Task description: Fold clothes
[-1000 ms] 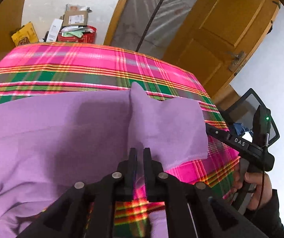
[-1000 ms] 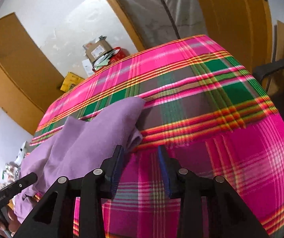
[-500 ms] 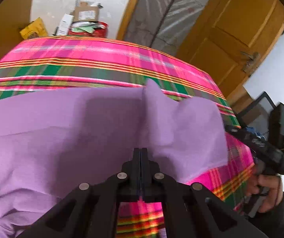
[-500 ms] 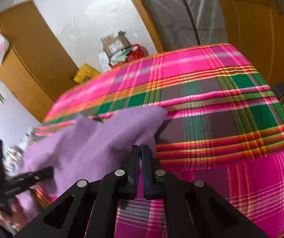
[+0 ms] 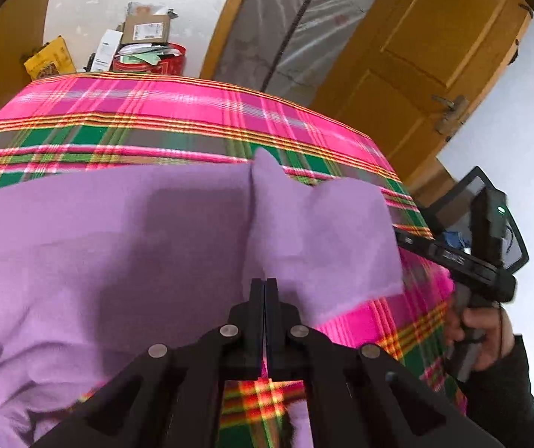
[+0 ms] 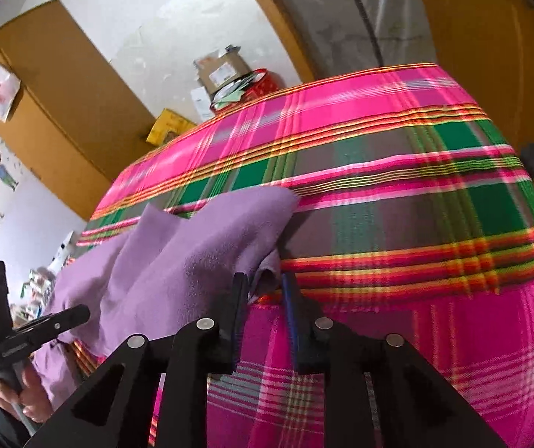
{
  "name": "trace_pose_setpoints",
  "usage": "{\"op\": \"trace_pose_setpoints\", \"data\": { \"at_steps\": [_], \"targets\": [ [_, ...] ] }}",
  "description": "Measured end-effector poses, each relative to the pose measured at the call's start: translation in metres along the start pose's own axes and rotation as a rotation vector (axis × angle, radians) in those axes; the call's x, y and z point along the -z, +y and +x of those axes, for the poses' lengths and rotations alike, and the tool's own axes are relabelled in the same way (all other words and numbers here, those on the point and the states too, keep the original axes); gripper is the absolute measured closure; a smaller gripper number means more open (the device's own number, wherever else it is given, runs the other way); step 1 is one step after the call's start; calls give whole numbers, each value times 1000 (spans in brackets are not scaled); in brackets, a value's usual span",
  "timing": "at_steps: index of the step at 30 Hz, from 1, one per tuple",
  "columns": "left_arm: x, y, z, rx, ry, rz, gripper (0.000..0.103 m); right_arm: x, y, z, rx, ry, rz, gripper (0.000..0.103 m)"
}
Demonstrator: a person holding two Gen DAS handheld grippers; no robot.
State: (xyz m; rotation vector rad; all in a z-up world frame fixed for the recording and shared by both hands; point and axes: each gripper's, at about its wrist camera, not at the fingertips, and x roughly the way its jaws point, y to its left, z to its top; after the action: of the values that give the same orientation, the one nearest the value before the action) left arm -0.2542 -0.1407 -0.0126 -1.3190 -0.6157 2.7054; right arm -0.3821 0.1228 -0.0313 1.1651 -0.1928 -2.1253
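My left tongs clench the purple garment's near edge; right tongs are opening around its corner: re-pinch deeper before lifting.

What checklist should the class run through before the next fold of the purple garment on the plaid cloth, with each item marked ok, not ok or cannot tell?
1. Left claw shut on the purple garment: ok, its jaws meet at the near hem.
2. Right claw gripping the garment: not ok, its jaws are opening, with a corner of fabric between them.
3. Garment lying flat: not ok, a ridge stands up at its far edge.
4. Plaid cloth bare beyond the garment: ok.
5. The two claws apart from each other: ok.
6. Garment's far left end: cannot tell, it runs out of view.
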Motion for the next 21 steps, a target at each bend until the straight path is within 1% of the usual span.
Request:
{"op": "trace_pose_setpoints", "data": {
  "at_steps": [4, 7, 8, 9, 11, 13, 15, 18, 21],
  "targets": [
    [15, -7, -13, 23, -3, -1, 103, -4, 2, 6, 9, 1, -35, 83],
    [34, -15, -24, 57, 6, 10, 103, -7, 2, 9, 11, 7, -39, 90],
    [41, -18, -27, 62, 9, 19, 103, -7, 2, 10, 11, 7, -39, 96],
    [46, -19, -29, 63, 12, 24, 102, -7, 1, 9, 8, 5, -37, 98],
    [59, -23, -34, 67, 24, 41, 103, -7, 1, 5, 6, -8, -40, 99],
    [66, -26, -37, 60, 35, 58, 103, -8, 0, -5, 9, -36, -49, 99],
    [71, -26, -39, 52, 40, 72, 103, -11, -2, -21, 30, -73, -67, 99],
    [75, -25, -43, 50, 39, 71, 103, -21, -13, -48, 85, -126, -74, 99],
    [75, -22, -45, 51, 31, 54, 103, -37, -31, -79, 169, -178, -65, 99]
  ]
}}
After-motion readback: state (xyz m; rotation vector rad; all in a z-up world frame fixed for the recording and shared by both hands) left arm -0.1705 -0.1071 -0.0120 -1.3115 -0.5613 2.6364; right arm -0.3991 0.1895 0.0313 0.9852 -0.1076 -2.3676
